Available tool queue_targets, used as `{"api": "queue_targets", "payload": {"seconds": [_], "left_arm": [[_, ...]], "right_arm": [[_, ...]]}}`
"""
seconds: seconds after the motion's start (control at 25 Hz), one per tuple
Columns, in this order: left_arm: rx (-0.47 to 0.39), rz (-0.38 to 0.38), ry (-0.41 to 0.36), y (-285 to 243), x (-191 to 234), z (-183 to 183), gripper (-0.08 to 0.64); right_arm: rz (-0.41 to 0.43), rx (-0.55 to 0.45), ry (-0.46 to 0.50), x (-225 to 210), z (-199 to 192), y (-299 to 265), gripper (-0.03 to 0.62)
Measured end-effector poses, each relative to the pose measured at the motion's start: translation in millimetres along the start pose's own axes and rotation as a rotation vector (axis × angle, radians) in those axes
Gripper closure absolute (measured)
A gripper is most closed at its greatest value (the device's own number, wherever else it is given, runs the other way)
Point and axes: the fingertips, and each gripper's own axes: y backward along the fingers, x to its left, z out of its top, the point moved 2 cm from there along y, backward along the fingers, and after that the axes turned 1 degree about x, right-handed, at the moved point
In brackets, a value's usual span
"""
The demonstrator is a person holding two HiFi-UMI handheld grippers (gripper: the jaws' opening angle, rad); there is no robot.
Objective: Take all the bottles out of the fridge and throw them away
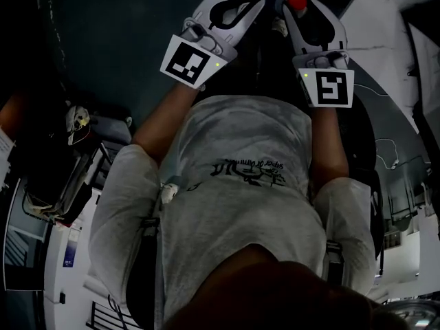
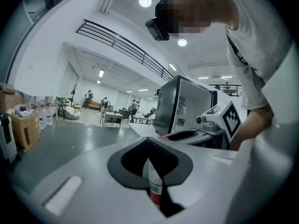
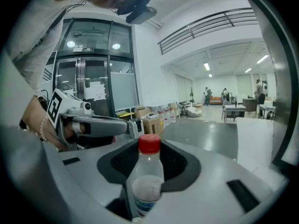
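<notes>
Bottle (image 3: 146, 171) lengthwise in right gripper (image 1: 299, 5), red cap (image 3: 149, 143) forward.

Head view: very dim, underexposed; only pale shirt (image 1: 240, 184) reads clearly. Both gripper views: bright, even light from round ceiling lamps (image 2: 145, 1) w/ slight glare round them. Strong fisheye bend, black vignette at corners. Close-up bottle (image 3: 147, 171) looks soft; bkgd sharper, a bit washed out.

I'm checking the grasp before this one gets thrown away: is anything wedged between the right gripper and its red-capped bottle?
Nothing visible. The right gripper is shut directly on the red-capped bottle, which stands upright between its jaws with its cap clear above them.
</notes>
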Motion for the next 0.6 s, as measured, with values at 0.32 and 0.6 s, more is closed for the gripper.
{"api": "queue_targets", "payload": {"seconds": [0.32, 0.6], "left_arm": [[0.020, -0.003, -0.004, -2.6, 7.6, -44.0, 0.551], [0.033, 0.009, 0.002, -7.1, 31.1, -85.9, 0.551]], "right_arm": [[0.002, 0.011, 0.012, 8.5, -43.5, -16.5, 0.448], [0.003, 0.029, 0.000, 9.3, -87.4, -44.4, 0.448]]}}
